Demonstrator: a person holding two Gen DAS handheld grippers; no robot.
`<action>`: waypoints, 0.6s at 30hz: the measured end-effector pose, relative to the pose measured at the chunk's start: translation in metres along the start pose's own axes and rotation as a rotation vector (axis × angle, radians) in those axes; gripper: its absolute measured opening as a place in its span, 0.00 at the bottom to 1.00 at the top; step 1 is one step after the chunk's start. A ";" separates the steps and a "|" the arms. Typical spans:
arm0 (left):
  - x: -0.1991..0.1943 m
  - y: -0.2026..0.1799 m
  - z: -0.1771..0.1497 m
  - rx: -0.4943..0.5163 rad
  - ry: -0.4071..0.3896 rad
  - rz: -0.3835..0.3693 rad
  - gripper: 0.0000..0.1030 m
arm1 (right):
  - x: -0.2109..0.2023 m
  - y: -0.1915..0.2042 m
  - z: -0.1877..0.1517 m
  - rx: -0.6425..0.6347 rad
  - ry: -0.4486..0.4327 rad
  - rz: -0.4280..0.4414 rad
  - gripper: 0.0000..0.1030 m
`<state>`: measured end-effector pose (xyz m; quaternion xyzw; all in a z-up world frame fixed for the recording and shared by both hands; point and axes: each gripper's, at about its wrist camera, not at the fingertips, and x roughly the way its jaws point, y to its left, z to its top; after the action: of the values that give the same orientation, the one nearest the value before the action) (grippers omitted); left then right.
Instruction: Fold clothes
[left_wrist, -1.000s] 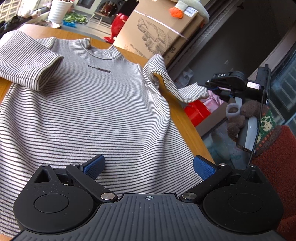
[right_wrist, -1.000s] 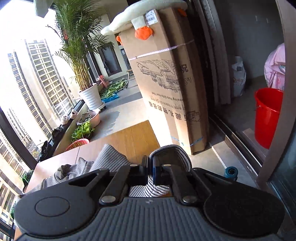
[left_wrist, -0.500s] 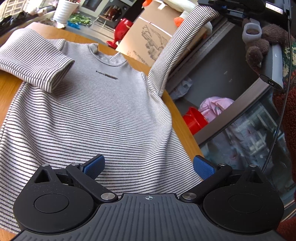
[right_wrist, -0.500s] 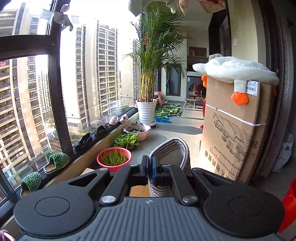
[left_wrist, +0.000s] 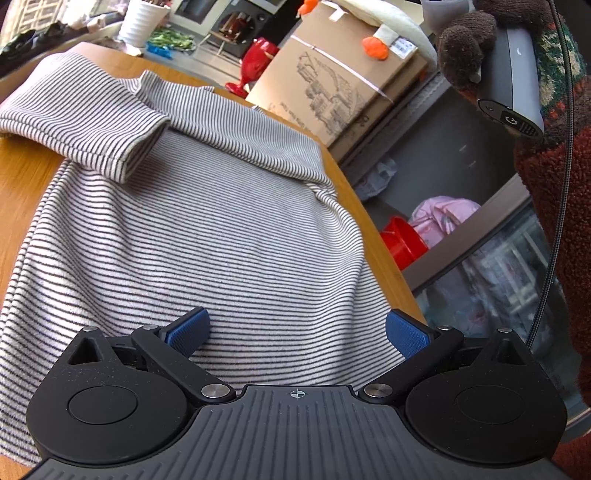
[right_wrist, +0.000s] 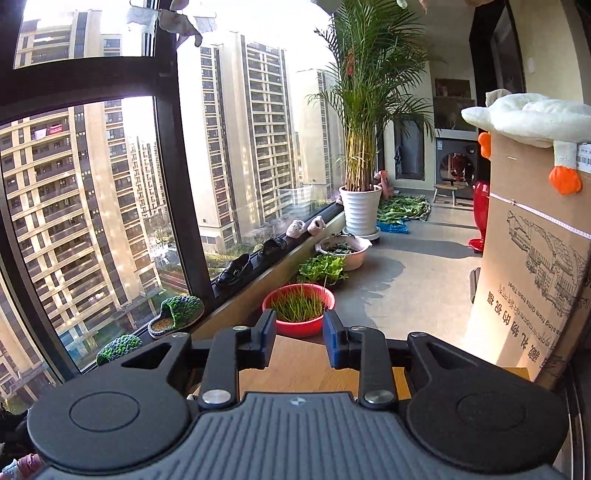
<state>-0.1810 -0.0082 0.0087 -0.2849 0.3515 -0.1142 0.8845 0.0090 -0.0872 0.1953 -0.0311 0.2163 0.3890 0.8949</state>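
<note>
A grey-and-white striped shirt (left_wrist: 229, 236) lies flat on the wooden table (left_wrist: 26, 173). Its left sleeve (left_wrist: 85, 122) is folded inward, and the right sleeve (left_wrist: 243, 129) lies across the chest, hiding the collar and the print. My left gripper (left_wrist: 297, 332) hovers open just above the lower part of the shirt, blue pads wide apart. In the right wrist view my right gripper (right_wrist: 299, 339) is opening with nothing between its pads; it points past the table's far edge (right_wrist: 303, 373), and the shirt is out of that view. A gloved hand (left_wrist: 465, 40) holds the right gripper's grey handle (left_wrist: 517, 74) at the upper right.
A tall cardboard box (left_wrist: 332, 85) with a plush duck (right_wrist: 532, 122) on top stands beyond the table's right edge. Lower on the floor are a red bucket (left_wrist: 402, 240) and a pink bag (left_wrist: 443, 214). A red bowl of grass (right_wrist: 299, 306), a potted palm (right_wrist: 360, 214) and shoes line the window.
The right gripper carried the right sleeve up and over, and it now lies across the chest. Its jaws have parted and the sleeve is gone from between them. The left gripper stayed put.
</note>
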 end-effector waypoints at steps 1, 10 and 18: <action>0.001 -0.001 0.000 0.002 0.000 0.004 1.00 | -0.001 -0.005 -0.004 0.017 0.002 0.009 0.32; 0.004 -0.004 0.003 0.044 -0.006 0.028 1.00 | -0.030 -0.081 -0.079 0.193 0.050 0.050 0.86; -0.011 -0.039 0.030 0.341 -0.215 0.348 1.00 | -0.064 -0.121 -0.167 0.380 0.002 0.217 0.98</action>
<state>-0.1688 -0.0229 0.0553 -0.0774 0.2749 0.0128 0.9583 -0.0039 -0.2526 0.0570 0.1614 0.2886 0.4351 0.8375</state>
